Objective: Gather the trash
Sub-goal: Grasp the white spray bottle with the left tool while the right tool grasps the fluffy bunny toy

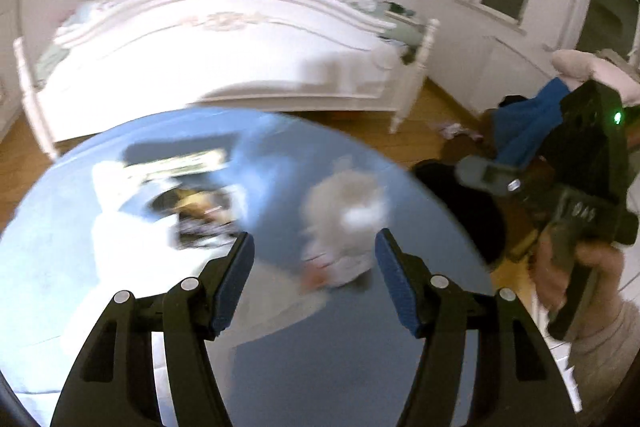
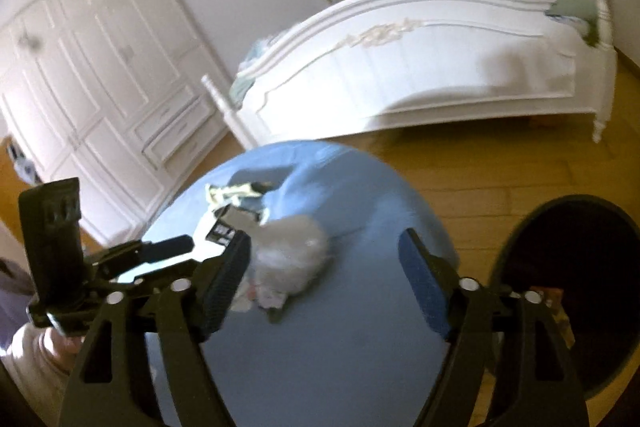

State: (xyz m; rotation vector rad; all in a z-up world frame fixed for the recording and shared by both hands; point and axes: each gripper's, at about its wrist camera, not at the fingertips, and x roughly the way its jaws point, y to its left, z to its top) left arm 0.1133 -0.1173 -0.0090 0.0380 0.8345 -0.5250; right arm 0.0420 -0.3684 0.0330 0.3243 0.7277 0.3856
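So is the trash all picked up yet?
Not yet. Nothing looks collected: the crumpled tissue and wrappers lie on the round blue table. Both the left gripper and right gripper are open and empty. The dark bin waits beside it.

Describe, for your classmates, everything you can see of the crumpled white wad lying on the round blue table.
The crumpled white wad looks like soft tissue or paper, pale grey-white and lumpy, though motion blur hides fine detail. It lies on the round blue table, near its middle, with a flatter scrap showing a touch of pink-orange at its near edge. Other litter lies farther back on the table. In the left wrist view the wad sits ahead of the open left tongs; the right tongs, also open, do not touch it.
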